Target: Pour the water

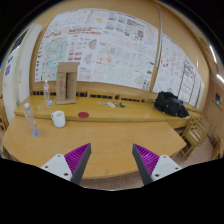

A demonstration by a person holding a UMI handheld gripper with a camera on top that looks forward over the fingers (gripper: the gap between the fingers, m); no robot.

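Gripper [112, 165] hovering with fingers apart and empty, bottle [31, 118] and cup [58, 118] standing far ahead-left on table [110, 140]; should be approaching bottle squarely, grasping mid-body.

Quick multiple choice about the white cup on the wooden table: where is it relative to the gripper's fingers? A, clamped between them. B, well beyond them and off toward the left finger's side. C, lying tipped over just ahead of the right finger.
B: the white cup stands upright on the table, far beyond the open, empty gripper.
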